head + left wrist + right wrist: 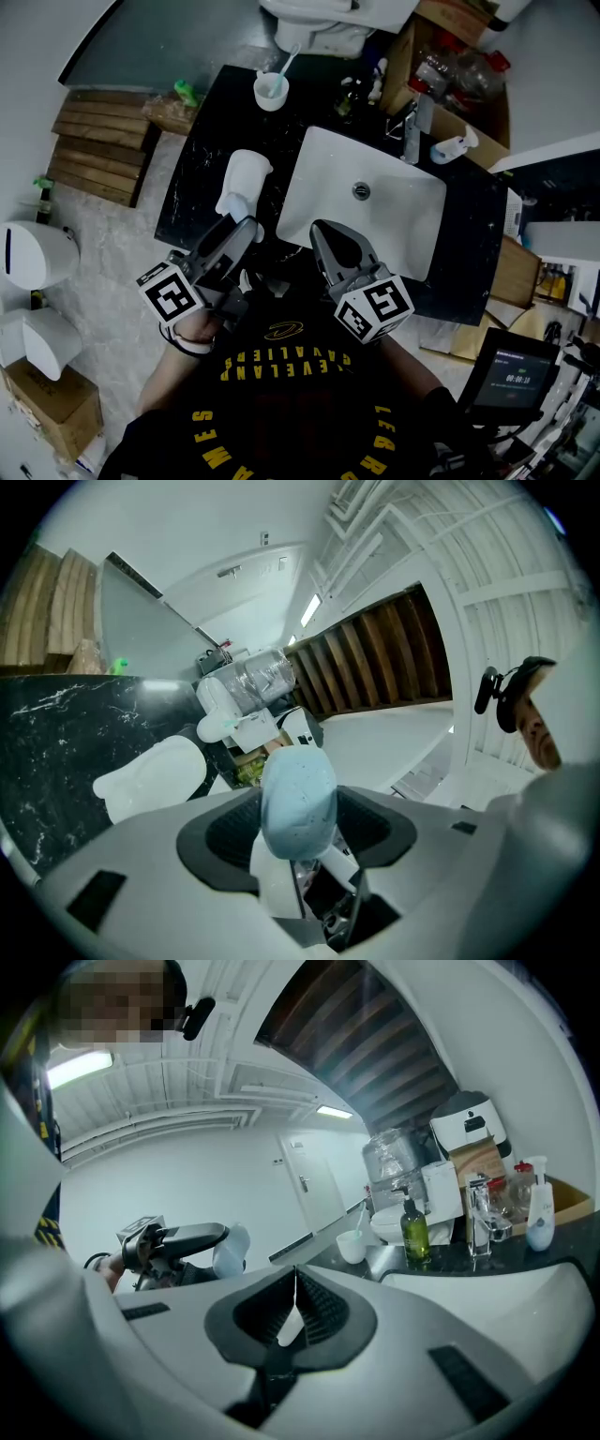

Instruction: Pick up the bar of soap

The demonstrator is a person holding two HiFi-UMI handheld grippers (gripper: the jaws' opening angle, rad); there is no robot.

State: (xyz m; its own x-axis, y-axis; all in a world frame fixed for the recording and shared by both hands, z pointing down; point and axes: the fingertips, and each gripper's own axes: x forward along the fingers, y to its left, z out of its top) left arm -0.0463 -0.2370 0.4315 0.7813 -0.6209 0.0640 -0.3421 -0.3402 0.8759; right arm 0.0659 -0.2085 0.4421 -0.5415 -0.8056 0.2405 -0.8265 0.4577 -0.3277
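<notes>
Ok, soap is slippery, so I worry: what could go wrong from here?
1. The left gripper holds the bar of soap with much of it sticking out past the pads, so it may slip or pivot out.
2. It hangs near the front edge of the black counter, so a dropped bar might reach the floor.

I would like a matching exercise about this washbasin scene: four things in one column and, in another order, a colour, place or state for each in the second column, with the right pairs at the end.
Things:
1. bar of soap
2. cup
3. pump bottle
4. right claw

Descriptions:
A. shut, with nothing in it
B. dark green, standing on the counter
C. white, with a thin stick-like thing standing in it
D. pale blue, held in the left claw

Pairs: 1-D, 2-C, 3-B, 4-A
</notes>
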